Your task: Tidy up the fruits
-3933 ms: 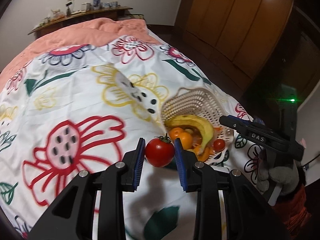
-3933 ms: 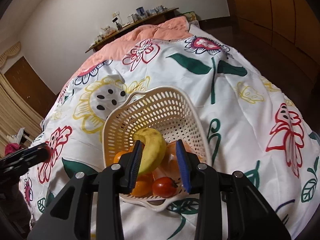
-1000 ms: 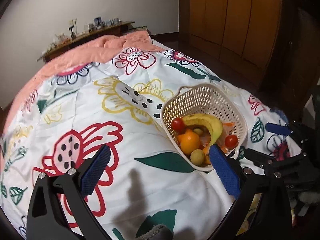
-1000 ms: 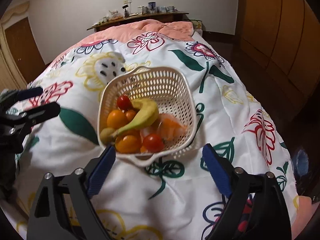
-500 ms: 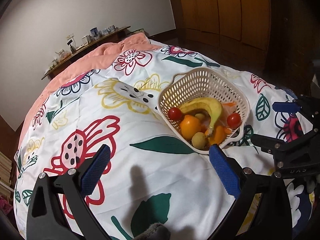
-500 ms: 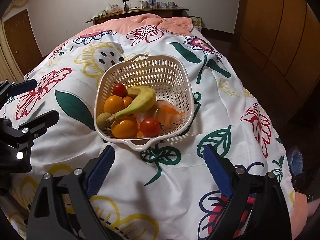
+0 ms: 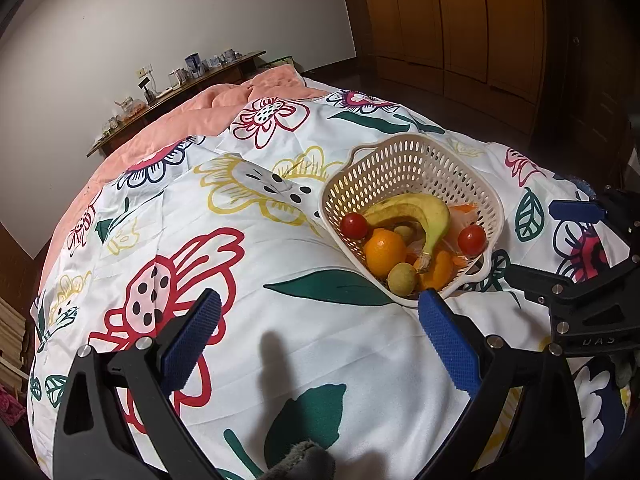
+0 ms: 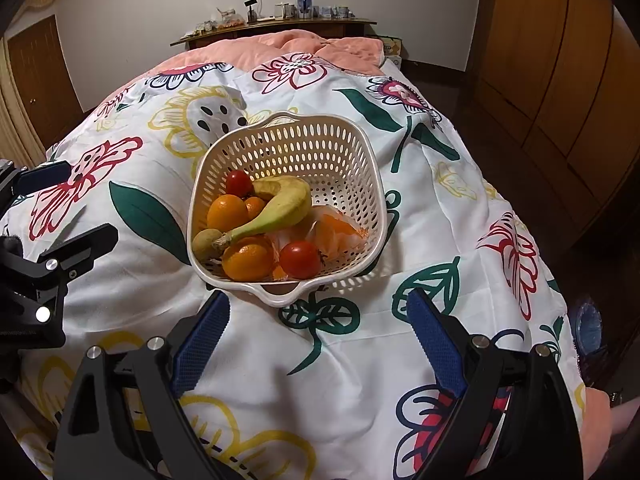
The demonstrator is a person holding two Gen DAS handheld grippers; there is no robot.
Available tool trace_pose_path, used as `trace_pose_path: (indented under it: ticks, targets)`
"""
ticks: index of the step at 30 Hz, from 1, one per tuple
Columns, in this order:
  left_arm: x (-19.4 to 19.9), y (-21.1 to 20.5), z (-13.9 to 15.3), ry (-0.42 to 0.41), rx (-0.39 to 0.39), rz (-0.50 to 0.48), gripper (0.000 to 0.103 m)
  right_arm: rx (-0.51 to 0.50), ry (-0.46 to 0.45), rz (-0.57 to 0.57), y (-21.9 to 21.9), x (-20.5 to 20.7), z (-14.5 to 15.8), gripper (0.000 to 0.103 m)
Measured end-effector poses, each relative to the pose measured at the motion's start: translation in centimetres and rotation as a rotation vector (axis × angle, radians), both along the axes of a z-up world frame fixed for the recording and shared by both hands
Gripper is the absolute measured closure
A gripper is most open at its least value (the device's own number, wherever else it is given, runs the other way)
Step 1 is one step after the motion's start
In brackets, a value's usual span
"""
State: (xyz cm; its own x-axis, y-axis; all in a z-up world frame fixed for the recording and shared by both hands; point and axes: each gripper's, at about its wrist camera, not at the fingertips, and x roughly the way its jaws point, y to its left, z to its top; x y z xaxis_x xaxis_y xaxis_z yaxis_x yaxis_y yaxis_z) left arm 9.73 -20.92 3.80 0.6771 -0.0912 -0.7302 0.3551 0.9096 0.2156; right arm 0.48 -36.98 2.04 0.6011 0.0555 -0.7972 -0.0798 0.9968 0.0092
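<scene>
In the left wrist view we hold the left gripper (image 7: 316, 332) over bare bedspread (image 7: 340, 360), its blue-padded jaws spread wide with nothing between them, which suits a tool that has no more fruit to carry. The cream perforated basket (image 7: 404, 160) sits up and to the right on the floral cover, and all the fruit we can see lies inside it: a banana (image 7: 430, 214) arched across the top, a tomato (image 7: 354, 225) against the left wall, another tomato (image 7: 472, 239) on the right, an orange (image 7: 385, 252) and a small greenish-brown fruit (image 7: 402, 278) near the front rim. No fruit lies loose on the cover here, so we judge the sorting to be essentially finished. The right gripper (image 7: 560, 248) shows at the right edge, also empty. In the right wrist view our right gripper (image 8: 316, 332) hangs just short of the basket's (image 8: 372, 184) near handle, its jaws standing far apart and pinching nothing. The fruit has gathered at the near, lower side, probably because the soft bed lets the basket tilt towards us; a crumpled plastic wrapper (image 8: 332, 232) with something orange in it lies under the banana's (image 8: 280, 208) tip. The left gripper (image 8: 60, 208) waits at the left edge, well apart from the basket.
</scene>
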Motion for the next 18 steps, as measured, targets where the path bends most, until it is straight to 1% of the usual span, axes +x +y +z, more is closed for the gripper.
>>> trace_pose_path:
  ticks: [18]
  targets:
    - [-0.14, -0.36, -0.01, -0.008, 0.015, -0.008, 0.003, -0.001, -0.004, -0.001, -0.01, 0.04, 0.30, 0.013]
